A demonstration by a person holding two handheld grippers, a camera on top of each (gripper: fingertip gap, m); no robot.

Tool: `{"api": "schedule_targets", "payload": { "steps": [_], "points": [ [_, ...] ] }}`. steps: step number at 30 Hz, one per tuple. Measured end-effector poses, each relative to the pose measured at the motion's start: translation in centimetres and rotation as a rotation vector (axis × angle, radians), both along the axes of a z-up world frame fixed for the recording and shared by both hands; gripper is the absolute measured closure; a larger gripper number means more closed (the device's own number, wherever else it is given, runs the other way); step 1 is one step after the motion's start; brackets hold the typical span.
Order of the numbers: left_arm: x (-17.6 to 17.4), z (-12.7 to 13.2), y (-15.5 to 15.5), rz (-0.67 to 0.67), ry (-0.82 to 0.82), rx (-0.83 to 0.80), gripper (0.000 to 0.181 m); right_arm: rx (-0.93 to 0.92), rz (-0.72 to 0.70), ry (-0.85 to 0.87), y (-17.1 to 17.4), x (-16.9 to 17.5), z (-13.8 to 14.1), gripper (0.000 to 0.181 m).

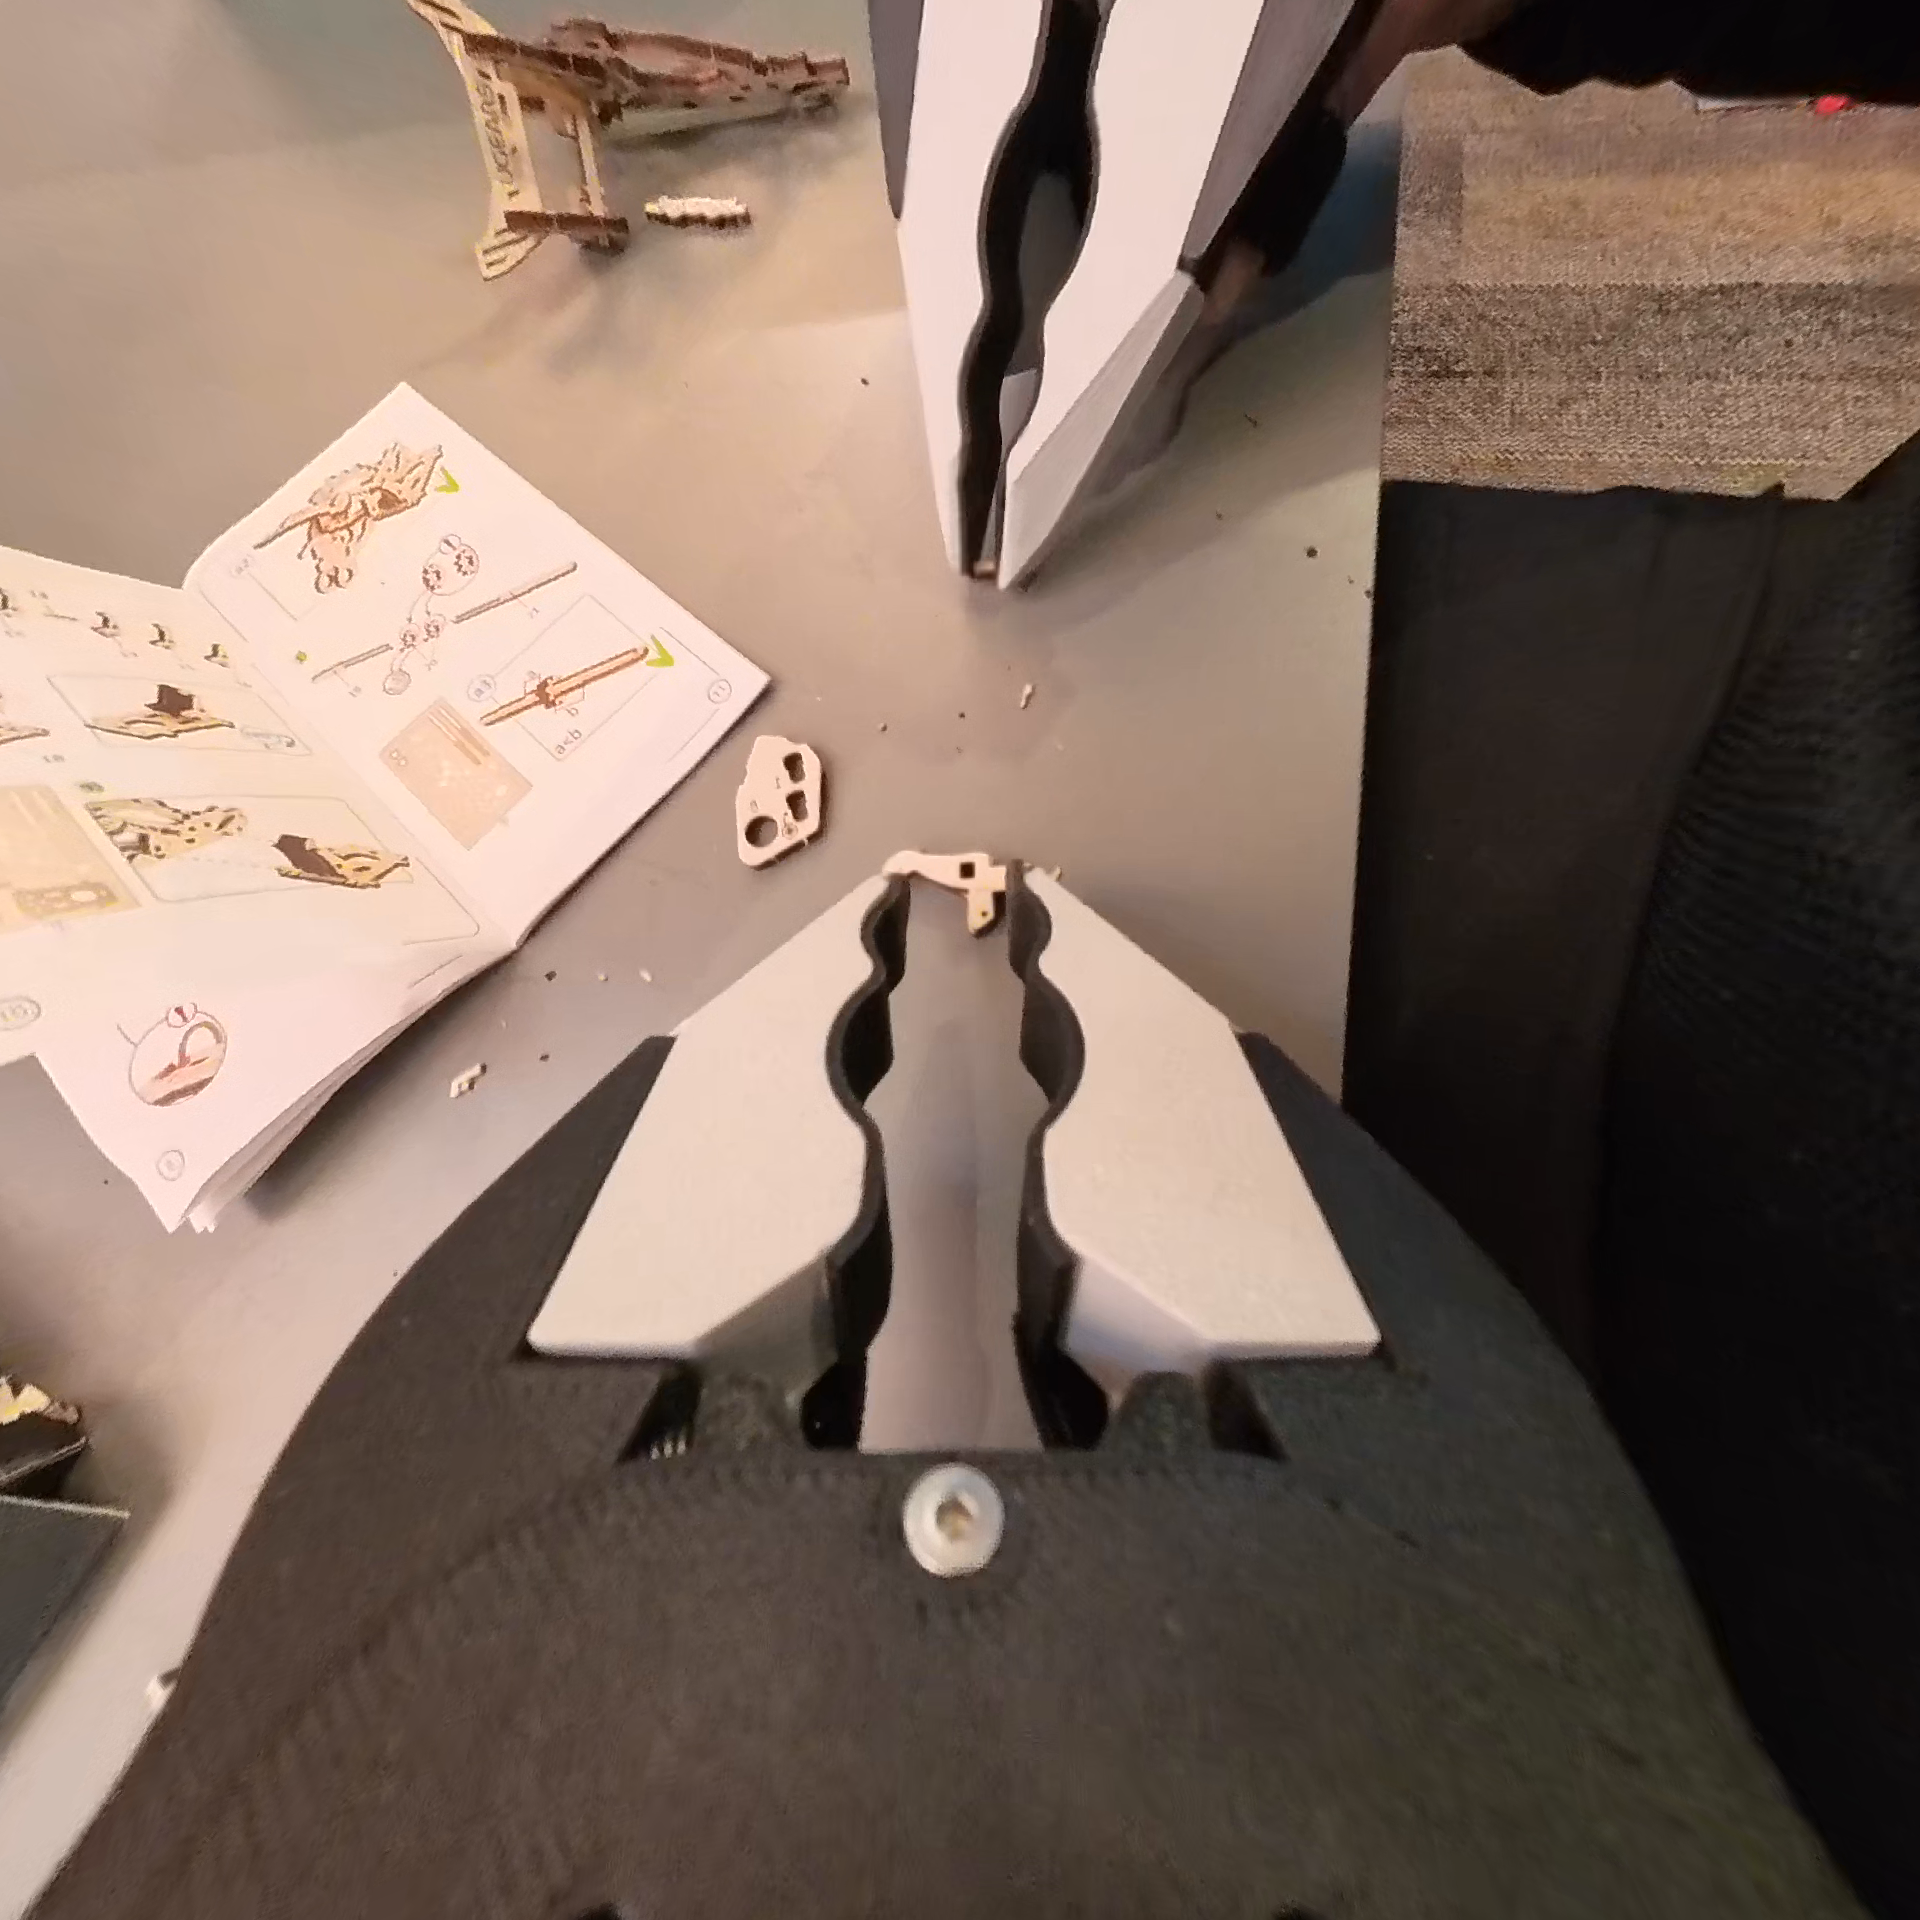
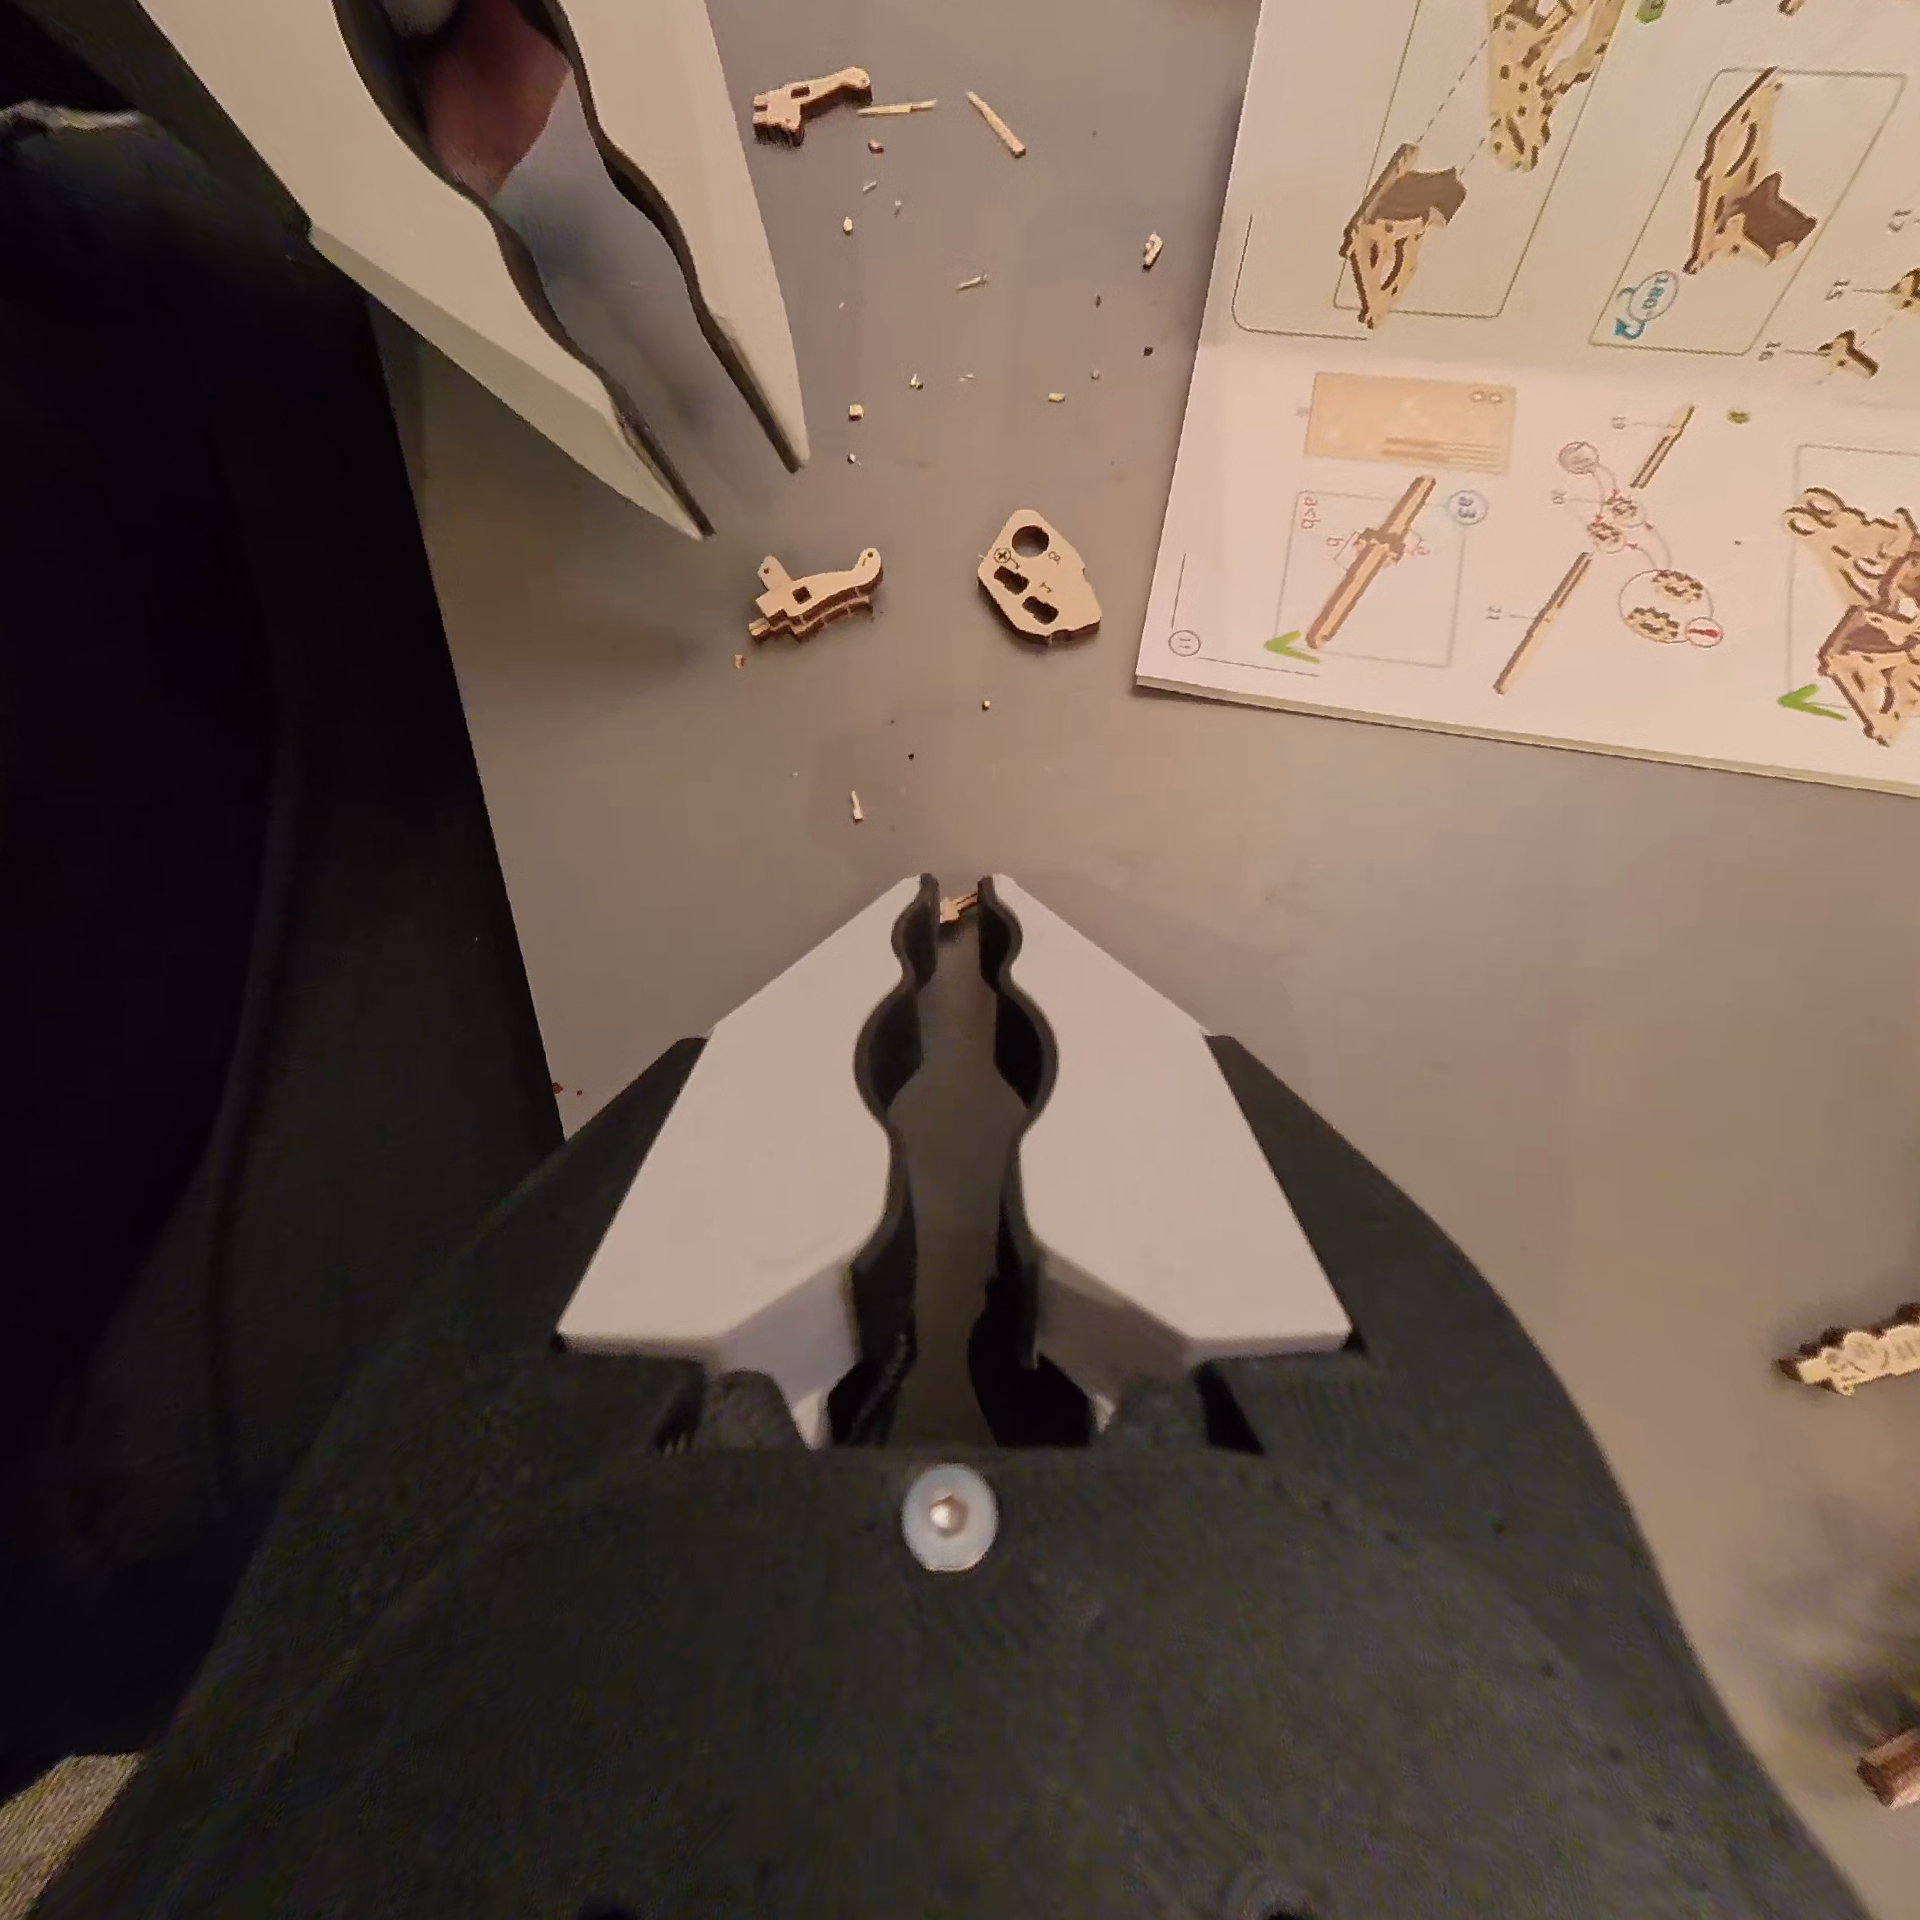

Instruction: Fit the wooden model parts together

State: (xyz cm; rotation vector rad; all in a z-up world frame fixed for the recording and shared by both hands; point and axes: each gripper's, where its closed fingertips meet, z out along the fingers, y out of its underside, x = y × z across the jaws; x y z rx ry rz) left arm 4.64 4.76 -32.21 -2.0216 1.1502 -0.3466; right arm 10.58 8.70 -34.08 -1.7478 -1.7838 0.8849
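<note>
Left wrist view: left gripper [image 1: 961, 883] stands slightly open over a pale hook-shaped wooden part [image 1: 961, 881] — right gripper [image 2: 956, 902] pinches a tiny wooden peg [image 2: 958, 906].

Two grippers [image 1: 951, 873] [image 2: 956, 894], one open instruction booklet [image 1: 343, 790], one part-built wooden model [image 1: 582, 125], and three loose wooden pieces [image 2: 816, 594] [image 2: 1039, 582] [image 2: 810, 104] at upper centre.

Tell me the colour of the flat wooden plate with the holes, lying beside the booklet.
Pale tan wood with darker brown edges; the plate shows best in the right wrist view.

Dim, warm indoor light; soft shadows, wide-angle bending at edges, blurred near foreground.
</note>
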Motion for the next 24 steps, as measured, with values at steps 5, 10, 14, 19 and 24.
{"api": "schedule_targets", "payload": {
  "steps": [5, 10, 14, 19, 24],
  "points": [
    [0.3, 0.0, 0.4, 0.011, -0.003, 0.003, 0.166, -0.018, -0.013, 0.036, 0.2, -0.2, 0.6, 0.177],
    [0.5, 0.3, 1.1, 0.041, -0.023, 0.01, 0.166, -0.058, -0.021, 0.092, 0.4, -0.4, 1.5, 0.177],
    [0.8, 0.7, 1.5, 0.049, -0.038, 0.025, 0.165, -0.109, -0.031, 0.163, 0.4, -0.6, 2.7, 0.177],
    [1.6, 1.2, 1.7, 0.036, -0.074, 0.03, 0.165, -0.157, -0.027, 0.22, 0.1, -0.8, 3.6, 0.177],
    [1.7, 1.4, 1.8, 0.043, -0.085, 0.029, 0.162, -0.194, -0.034, 0.263, 0.2, -0.8, 4.3, 0.177]
  ]
}}
